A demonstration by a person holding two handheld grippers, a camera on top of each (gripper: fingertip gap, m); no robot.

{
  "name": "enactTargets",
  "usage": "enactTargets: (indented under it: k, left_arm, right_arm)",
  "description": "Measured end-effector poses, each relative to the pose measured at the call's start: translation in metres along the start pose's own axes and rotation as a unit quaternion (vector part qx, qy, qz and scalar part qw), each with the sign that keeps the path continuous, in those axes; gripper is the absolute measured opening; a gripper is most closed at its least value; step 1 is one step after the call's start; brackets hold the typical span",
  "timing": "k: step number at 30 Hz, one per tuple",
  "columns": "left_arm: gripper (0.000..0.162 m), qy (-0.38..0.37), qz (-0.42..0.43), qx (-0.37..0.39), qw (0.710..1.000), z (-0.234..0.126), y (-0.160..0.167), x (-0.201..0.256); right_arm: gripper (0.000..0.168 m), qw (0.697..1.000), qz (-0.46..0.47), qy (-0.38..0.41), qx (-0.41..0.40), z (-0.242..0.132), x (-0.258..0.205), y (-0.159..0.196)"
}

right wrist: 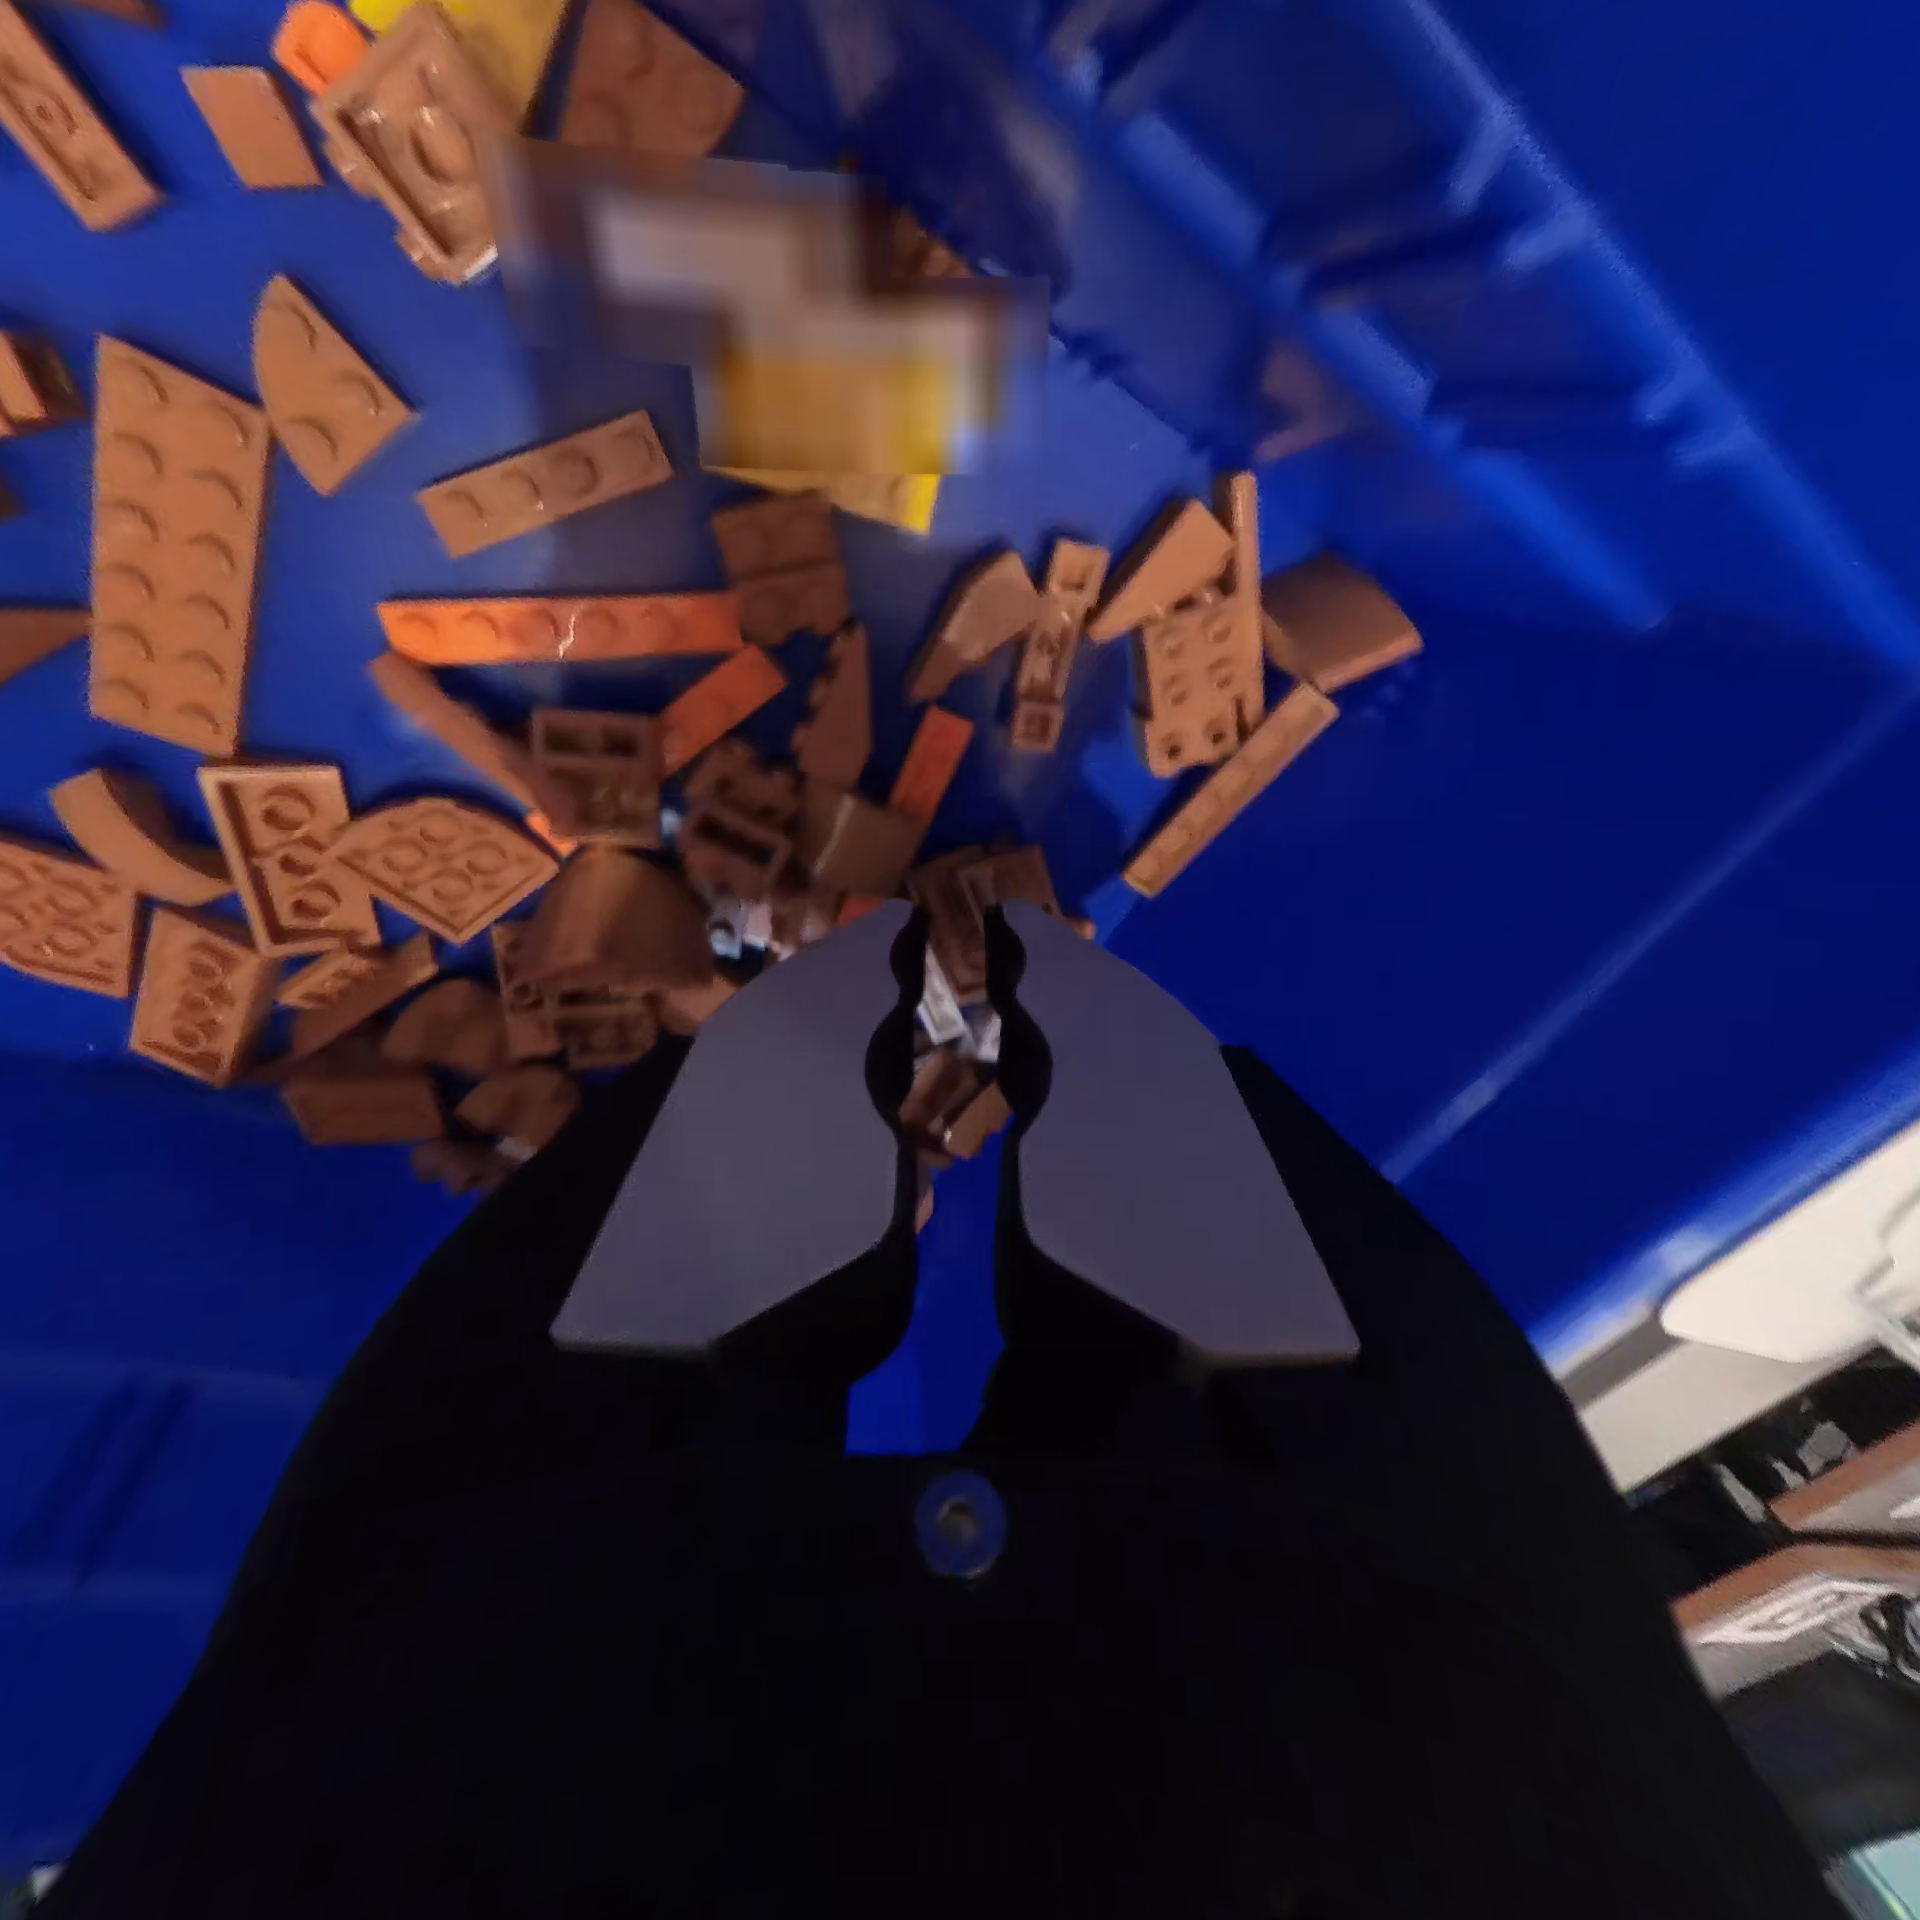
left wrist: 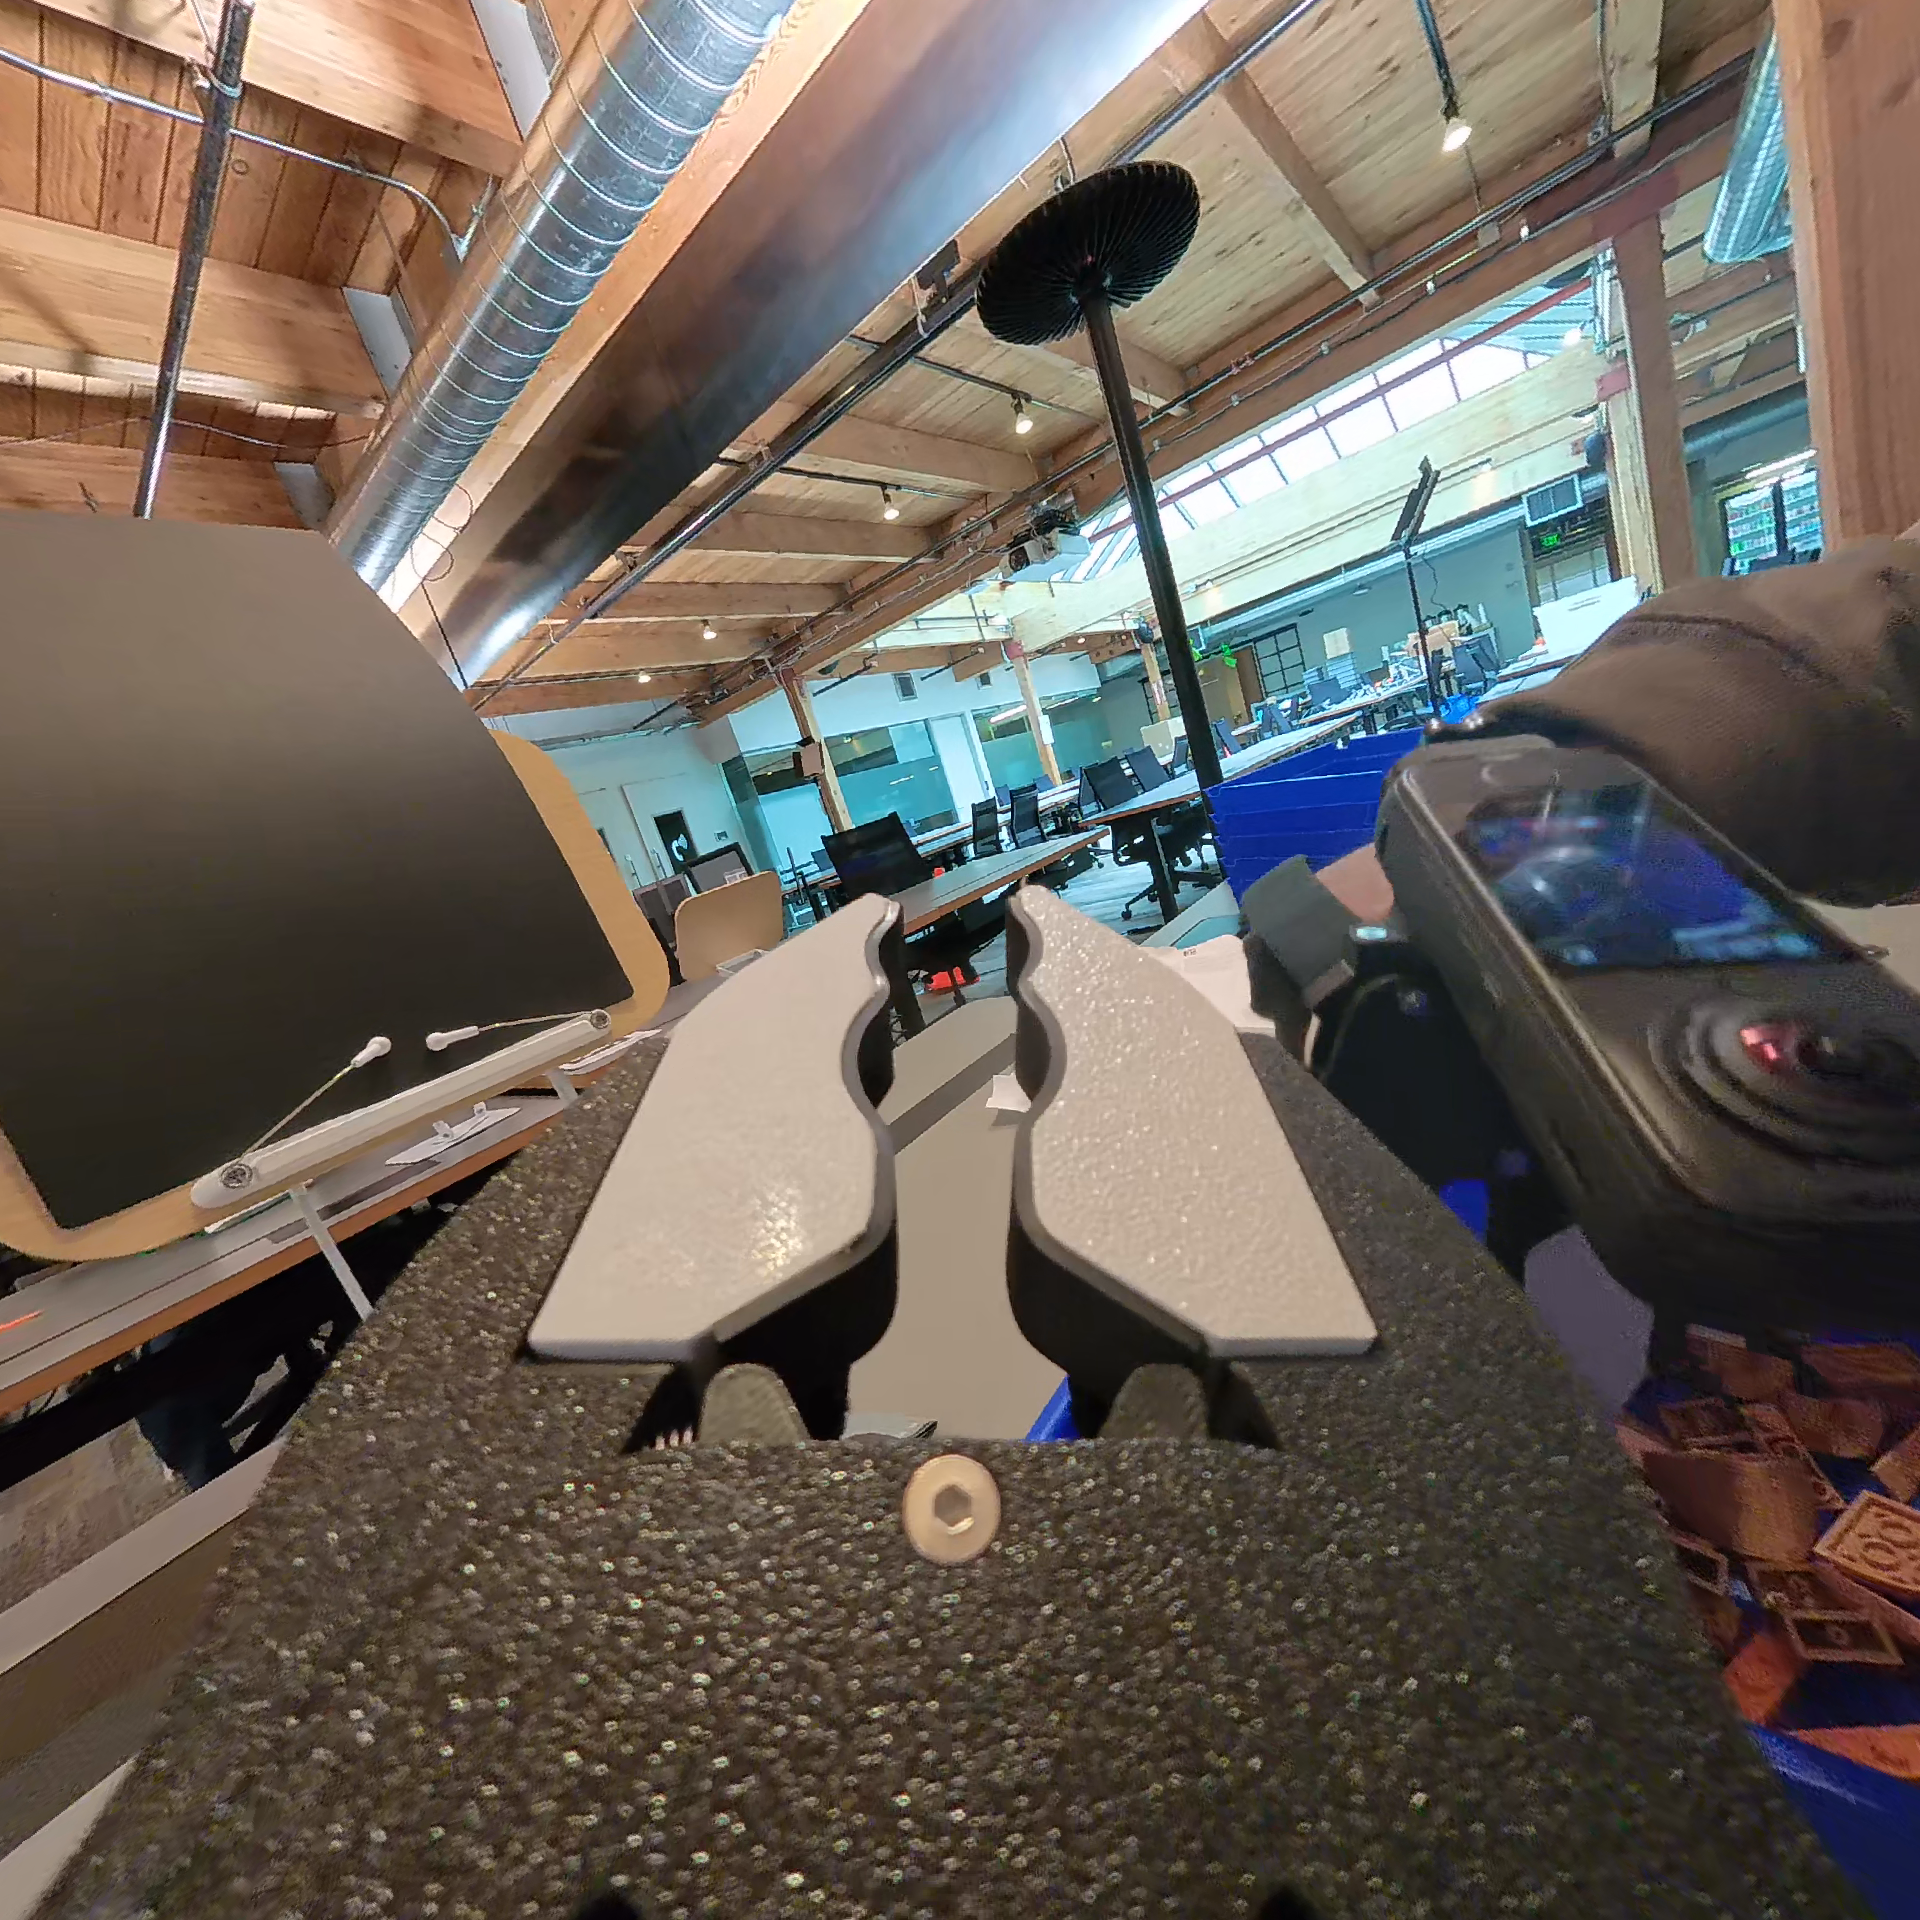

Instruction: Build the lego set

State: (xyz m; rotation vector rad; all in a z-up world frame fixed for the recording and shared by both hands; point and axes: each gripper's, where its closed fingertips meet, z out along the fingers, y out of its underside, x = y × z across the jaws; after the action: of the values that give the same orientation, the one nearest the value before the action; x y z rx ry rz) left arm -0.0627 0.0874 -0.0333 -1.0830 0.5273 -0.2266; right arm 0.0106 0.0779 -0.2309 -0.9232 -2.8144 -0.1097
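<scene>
My right gripper (right wrist: 956, 920) reaches down into a blue bin (right wrist: 1455, 831) full of loose brown and orange lego pieces (right wrist: 177, 540). Its jaws stand narrowly apart, closed on a small brown lego piece (right wrist: 961, 951) at the edge of the pile. My left gripper (left wrist: 951, 914) is raised, pointing out across the room, slightly open and empty. In the left wrist view the right gripper's camera body (left wrist: 1683, 997) and a gloved hand (left wrist: 1766, 707) show at the right, above brown pieces (left wrist: 1787, 1507) in the bin. A mosaic patch hides part of the pile.
A black board on a wooden stand (left wrist: 260, 831) rises at the left on the grey table (left wrist: 956, 1195). A black lamp pole (left wrist: 1153, 540) stands behind. The bin's ribbed blue wall (right wrist: 1351, 260) rises close to the right of the pile. Desks and chairs fill the far room. My hands' fingertips stand some 20 cm from each other.
</scene>
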Motion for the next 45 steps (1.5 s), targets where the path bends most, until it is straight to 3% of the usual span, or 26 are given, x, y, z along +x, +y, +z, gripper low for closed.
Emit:
enactTargets:
  k: [9,16,26,34,38,45]
  left_arm:
    - [0.018,0.005,-0.002,-0.002,1.000,0.001,0.002,0.003]
    - [0.018,0.013,0.002,-0.011,1.000,0.004,0.008,0.009]
    - [0.018,0.012,0.006,-0.011,1.000,0.002,0.007,0.008]
    - [0.018,0.016,0.001,-0.011,1.000,0.001,0.006,0.008]
    - [0.018,0.086,-0.015,-0.047,0.995,0.005,0.017,0.029]
    - [0.018,0.104,0.001,-0.061,0.993,0.006,0.023,0.038]
  right_arm:
    - [0.013,0.998,0.057,0.029,0.016,-0.022,0.004,0.018]
    - [0.011,0.998,0.057,0.011,-0.023,-0.003,0.000,0.022]
    - [0.010,0.999,0.044,-0.003,-0.001,0.011,0.003,-0.004]
    - [0.010,0.996,0.085,0.014,0.027,-0.013,-0.001,0.009]
    - [0.006,0.993,0.106,0.025,0.042,-0.028,-0.005,0.017]
    - [0.002,0.982,0.154,0.044,0.102,-0.040,-0.009,0.020]
